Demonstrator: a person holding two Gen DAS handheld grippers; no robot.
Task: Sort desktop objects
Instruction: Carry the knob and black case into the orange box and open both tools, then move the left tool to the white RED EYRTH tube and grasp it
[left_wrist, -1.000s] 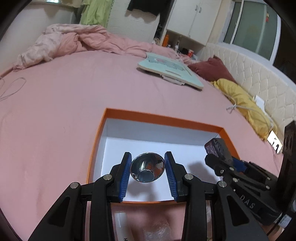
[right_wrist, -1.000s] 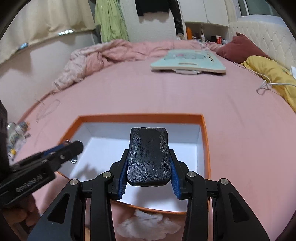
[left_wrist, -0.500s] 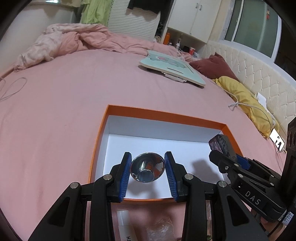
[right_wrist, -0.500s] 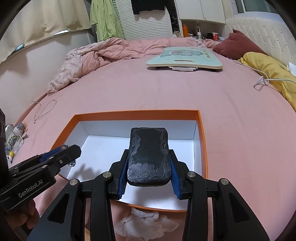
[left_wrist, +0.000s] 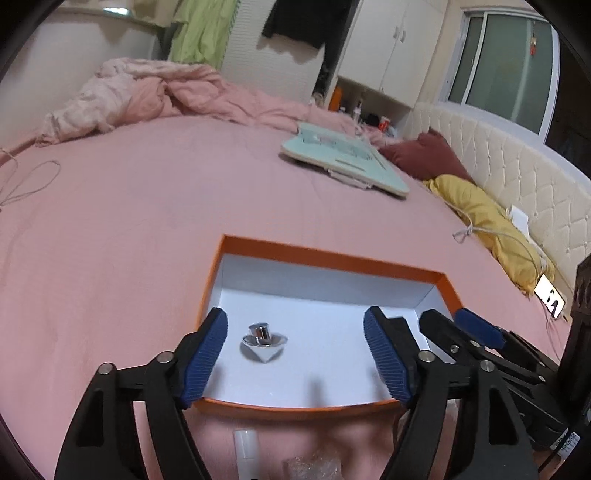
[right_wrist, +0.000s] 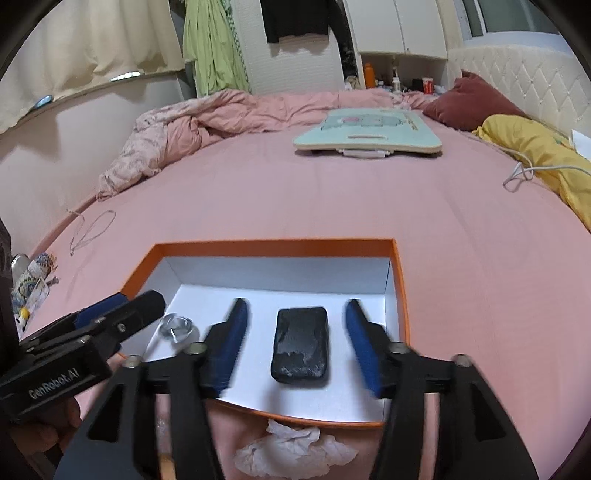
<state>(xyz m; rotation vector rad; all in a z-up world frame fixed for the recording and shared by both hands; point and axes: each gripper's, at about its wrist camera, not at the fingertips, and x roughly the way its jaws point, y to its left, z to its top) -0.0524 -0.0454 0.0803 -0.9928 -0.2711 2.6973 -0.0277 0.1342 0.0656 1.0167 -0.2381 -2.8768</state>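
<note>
An orange box (left_wrist: 332, 259) with a white inside lies on the pink bed. My left gripper (left_wrist: 295, 354) is open above its near left part. A small shiny metal funnel (left_wrist: 263, 341) lies on the box floor between the left fingers, near the left one. My right gripper (right_wrist: 295, 343) is open over the box (right_wrist: 273, 245). A flat black case (right_wrist: 301, 341) lies on the white floor between its fingers. The funnel also shows in the right wrist view (right_wrist: 177, 328), beside the left gripper's tip.
A mint lap board (right_wrist: 369, 134) lies far back on the bed. A crumpled tissue (right_wrist: 291, 448) and a white tube (left_wrist: 246, 448) lie in front of the box. Yellow and maroon pillows (left_wrist: 480, 210) and a white cable are at the right. A rumpled pink quilt lies at the back left.
Both grippers have opened. The funnel dropped from the left gripper and the black case from the right gripper onto the box floor.
</note>
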